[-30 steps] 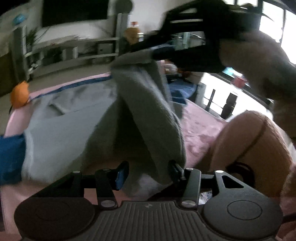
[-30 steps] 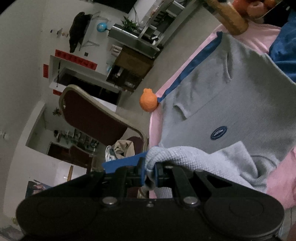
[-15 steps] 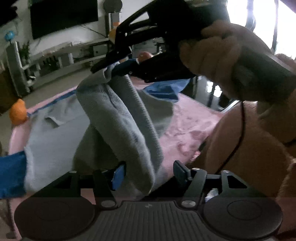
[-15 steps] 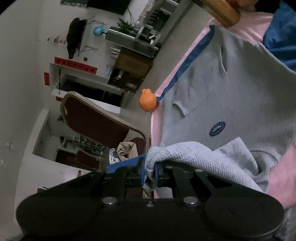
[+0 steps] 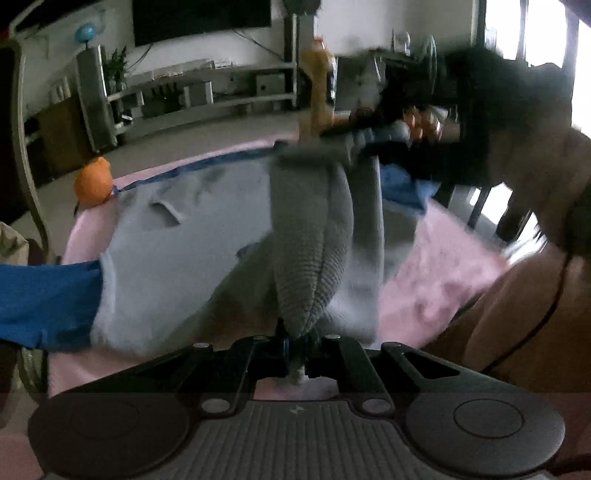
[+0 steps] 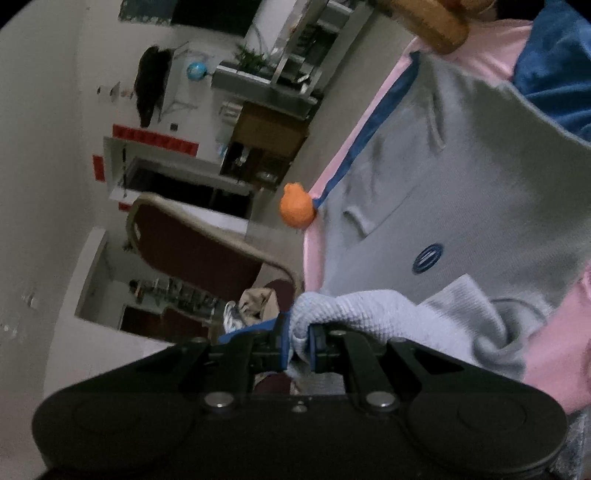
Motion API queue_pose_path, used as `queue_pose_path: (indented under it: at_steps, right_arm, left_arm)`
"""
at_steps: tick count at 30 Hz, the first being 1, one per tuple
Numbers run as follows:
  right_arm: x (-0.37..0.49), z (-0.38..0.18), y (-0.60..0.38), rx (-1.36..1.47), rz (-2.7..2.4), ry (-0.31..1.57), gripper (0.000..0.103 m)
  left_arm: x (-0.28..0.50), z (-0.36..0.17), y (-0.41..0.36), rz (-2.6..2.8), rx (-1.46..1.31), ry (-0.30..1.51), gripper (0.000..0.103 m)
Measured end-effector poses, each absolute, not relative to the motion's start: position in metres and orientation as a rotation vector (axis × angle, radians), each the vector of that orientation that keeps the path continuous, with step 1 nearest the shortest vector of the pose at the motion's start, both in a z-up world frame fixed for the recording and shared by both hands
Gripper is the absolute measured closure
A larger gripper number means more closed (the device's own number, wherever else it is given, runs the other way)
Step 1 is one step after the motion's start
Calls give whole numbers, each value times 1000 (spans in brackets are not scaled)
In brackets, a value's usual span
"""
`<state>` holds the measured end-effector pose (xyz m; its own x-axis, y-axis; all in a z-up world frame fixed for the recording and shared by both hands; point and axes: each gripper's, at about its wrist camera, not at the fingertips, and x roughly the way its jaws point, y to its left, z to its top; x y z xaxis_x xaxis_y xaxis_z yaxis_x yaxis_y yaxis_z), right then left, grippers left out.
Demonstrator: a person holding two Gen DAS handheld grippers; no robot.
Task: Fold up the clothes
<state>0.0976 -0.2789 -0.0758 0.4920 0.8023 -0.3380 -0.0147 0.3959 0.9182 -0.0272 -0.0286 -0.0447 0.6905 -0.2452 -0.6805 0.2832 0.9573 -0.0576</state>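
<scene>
A grey knit shirt (image 5: pixel 177 251) with a blue hem and a round blue badge (image 6: pixel 427 258) lies spread on a pink cloth (image 5: pixel 443 273). One part of it is lifted off the cloth as a hanging band (image 5: pixel 314 236). My left gripper (image 5: pixel 295 350) is shut on the lower end of that band. My right gripper (image 6: pixel 298 341) is shut on a bunched grey fold (image 6: pixel 351 306); in the left wrist view it appears blurred, held by a hand (image 5: pixel 532 173) above the far end of the band.
An orange toy (image 5: pixel 93 185) sits at the table's far left corner. Blue fabric (image 5: pixel 40 302) lies at the left edge, more (image 6: pixel 554 66) beyond the shirt. A maroon chair (image 6: pixel 199 251) stands off the table's side. A wooden object (image 6: pixel 432 22) stands at the far edge.
My left gripper went from open around the hanging grey band to shut on it. The right gripper, still holding the fold, moved away to the right and the band stretched between them.
</scene>
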Motion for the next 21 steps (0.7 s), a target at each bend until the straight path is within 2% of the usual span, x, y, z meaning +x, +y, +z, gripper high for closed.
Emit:
queue_pose_path:
  at_steps: [5,11,14,15,17,18,19,21]
  right_arm:
    - [116,-74,-274,1013,595,909,93]
    - [161,-60,-252,911,558,896,93]
    - [186,-64,-242,914,541,895,93]
    - [194,-67,-239,922,539,900,89]
    - [212,-77,-237,960,555,911,71]
    - [218,-81,-240,980,564,906,46]
    - [223,-84,-245,997,572,894,30]
    - [225,-87,-261,1025,573,856,26]
  left_arm:
    - [0,-22,-28,-354,-41,732,97]
    - [16,-17,-57,-386,121,609,97]
    - [49,-19,-50,-382,52,630,97]
    - [62,-19,-46,-380,22,640,97]
    - [86,-21,-40,-376,-40,661,97]
    - [98,-22,-36,-374,-71,672,98]
    - [110,-22,-33,-372,-101,682,98]
    - [135,-24,-26,-367,-163,702,98]
